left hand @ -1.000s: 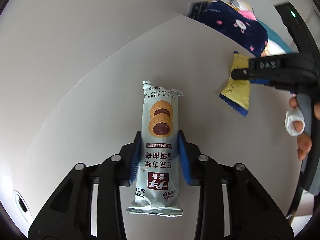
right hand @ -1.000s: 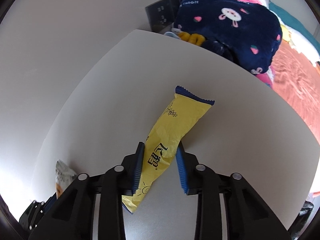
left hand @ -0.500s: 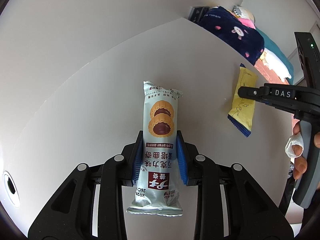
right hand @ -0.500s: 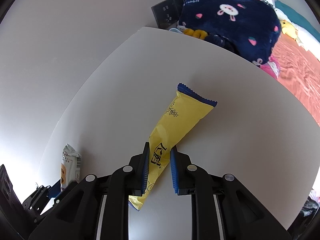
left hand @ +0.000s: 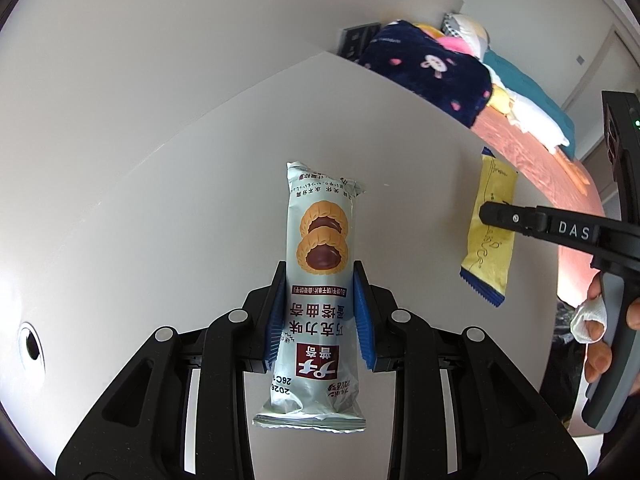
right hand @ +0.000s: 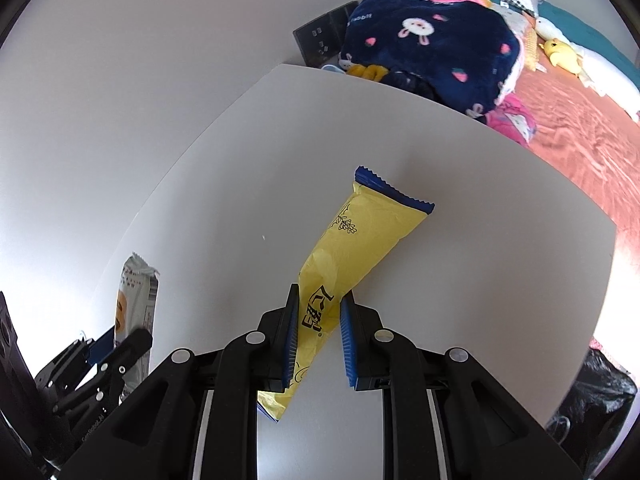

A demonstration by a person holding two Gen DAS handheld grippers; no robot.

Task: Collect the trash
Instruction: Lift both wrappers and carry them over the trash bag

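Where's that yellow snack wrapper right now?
The yellow wrapper is pinched in the right hand-held gripper, above the white table. In the left wrist view it appears at the right, beyond the pale blue cookie packet.

The black plastic bag (right hand: 592, 392) is cut off by the frame edge — and the pale-blue biscuit wrapper's (right hand: 136, 308) lower half hides behind the left claw (right hand: 108, 350).

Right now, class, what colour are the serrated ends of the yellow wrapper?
Dark blue, on the yellow wrapper; the right wrist view shows it best.
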